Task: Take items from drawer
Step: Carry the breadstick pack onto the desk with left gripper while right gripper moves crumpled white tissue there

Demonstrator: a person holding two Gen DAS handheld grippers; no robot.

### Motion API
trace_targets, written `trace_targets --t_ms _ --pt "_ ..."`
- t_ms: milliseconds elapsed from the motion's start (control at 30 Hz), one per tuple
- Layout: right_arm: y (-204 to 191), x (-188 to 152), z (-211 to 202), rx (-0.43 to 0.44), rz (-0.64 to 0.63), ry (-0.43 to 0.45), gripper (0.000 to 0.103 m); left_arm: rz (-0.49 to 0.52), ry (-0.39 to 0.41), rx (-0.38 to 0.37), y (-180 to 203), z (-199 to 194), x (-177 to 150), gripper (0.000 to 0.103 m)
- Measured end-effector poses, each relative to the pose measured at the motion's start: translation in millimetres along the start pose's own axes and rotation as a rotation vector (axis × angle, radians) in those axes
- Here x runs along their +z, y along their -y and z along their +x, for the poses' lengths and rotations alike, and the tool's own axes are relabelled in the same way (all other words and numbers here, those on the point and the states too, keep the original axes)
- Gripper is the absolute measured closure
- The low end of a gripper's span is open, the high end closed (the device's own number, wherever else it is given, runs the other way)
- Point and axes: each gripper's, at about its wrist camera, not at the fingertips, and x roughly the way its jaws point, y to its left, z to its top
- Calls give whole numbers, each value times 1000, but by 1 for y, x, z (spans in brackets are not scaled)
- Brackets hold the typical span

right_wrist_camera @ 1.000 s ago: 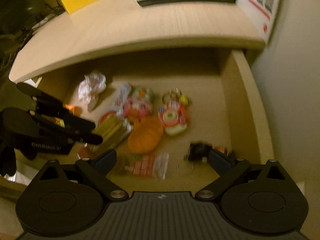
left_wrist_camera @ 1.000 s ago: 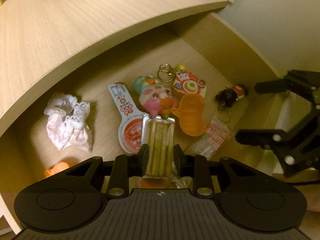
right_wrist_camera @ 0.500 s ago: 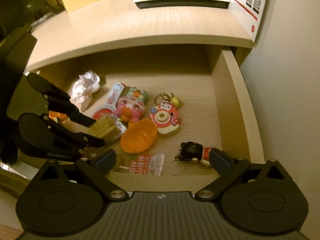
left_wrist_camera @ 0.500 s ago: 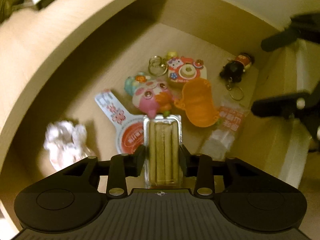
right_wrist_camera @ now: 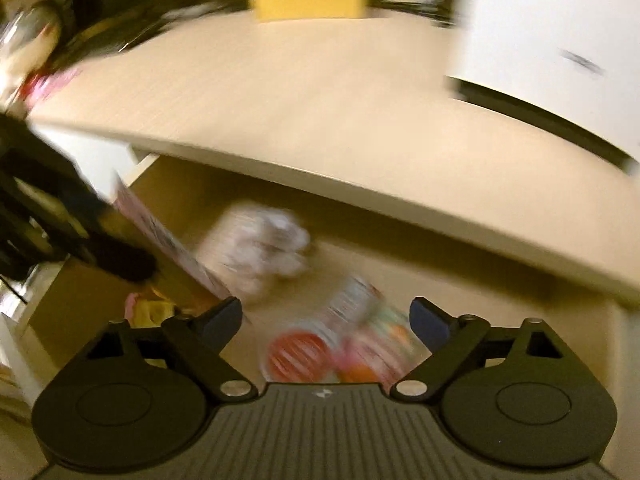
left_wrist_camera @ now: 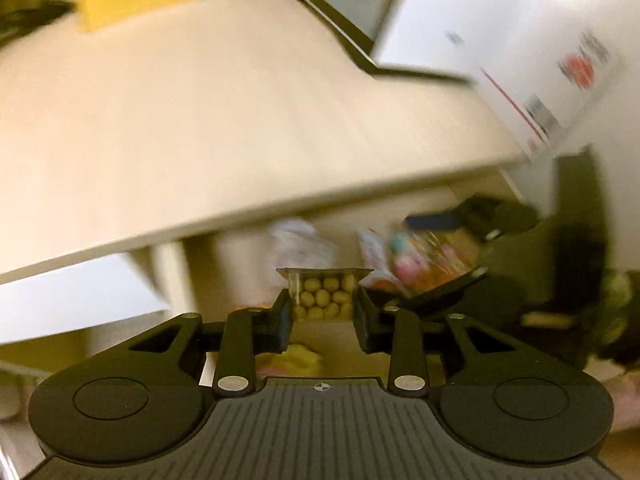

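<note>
Drawer (right_wrist_camera: 400, 276) stands open beneath the bench (left_wrist_camera: 240, 128) front edge. Left tongs (left_wrist_camera: 322, 312) are clamped on one clear packet of yellow sticks (left_wrist_camera: 322, 296), seen end-on, raised above the drawer. Right tongs (right_wrist_camera: 326, 320) gape wide, empty, over the contents.

Risks: narrow side grip; packet may slip or strike the bench edge.

Count: one white crumpled wad (right_wrist_camera: 256, 248); remaining trinkets too blurred to number.

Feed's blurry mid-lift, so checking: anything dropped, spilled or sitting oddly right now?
Nothing stands out. The left claw grips the clear snack pack squarely, seen end-on and lifted. The right claw is open and empty above the drawer; its contents are too blurred to judge.
</note>
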Motion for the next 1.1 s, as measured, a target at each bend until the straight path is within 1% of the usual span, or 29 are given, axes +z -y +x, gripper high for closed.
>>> trace_targets --t_ms 67,167,233,267,300,333,367,400,433,500,567,700,733,800,867,933,1000,1033,1100 --pt "-11 12 20 23 -28 0 16 -36 28 22 -10 -11 -1 68" --pt "-23 27 49 32 -20 -14 16 -82 49 44 -20 -20 -5 68" --pt "-28 33 67 46 -11 -38 17 -101 57 49 -25 -23 -10 68" --pt "-30 35 75 54 -10 -53 24 -109 63 54 -25 -22 -12 68" --pt "-32 37 81 56 -9 -64 35 -116 62 56 -26 -22 -14 68" --pt "-33 39 85 57 -8 -78 41 -126 59 53 -27 -19 -17 68" --pt "-33 40 87 71 -7 -100 55 -129 60 48 -28 -18 -19 68" --pt "-33 41 88 94 -9 -122 63 -125 61 42 -29 -18 -20 68" --pt "-32 42 85 111 -14 -135 66 -109 69 36 -28 -20 -21 68" --pt "-30 42 73 107 -37 -148 76 -94 83 20 -29 -26 -19 68" --pt "-25 43 49 89 -66 -123 81 -73 96 -11 -28 -35 -13 69" --pt "-2 57 -15 61 -14 -32 83 8 207 -82 -21 -65 12 68" --pt "5 65 -33 43 -5 12 83 30 236 -102 -19 -70 24 68" --pt "19 84 -64 -13 16 114 83 64 259 -120 -17 -72 47 68" --pt "32 101 -81 -71 46 196 83 92 245 -122 -13 -57 77 68" --pt "46 118 -83 -99 78 241 83 123 209 -107 -9 -33 105 68" --pt "57 133 -75 -114 96 254 83 137 170 -83 -7 -9 129 68" --pt "62 138 -67 -114 100 251 83 144 143 -76 -7 7 141 68" --pt "72 148 -45 -99 112 227 83 138 107 -61 -10 30 155 68"
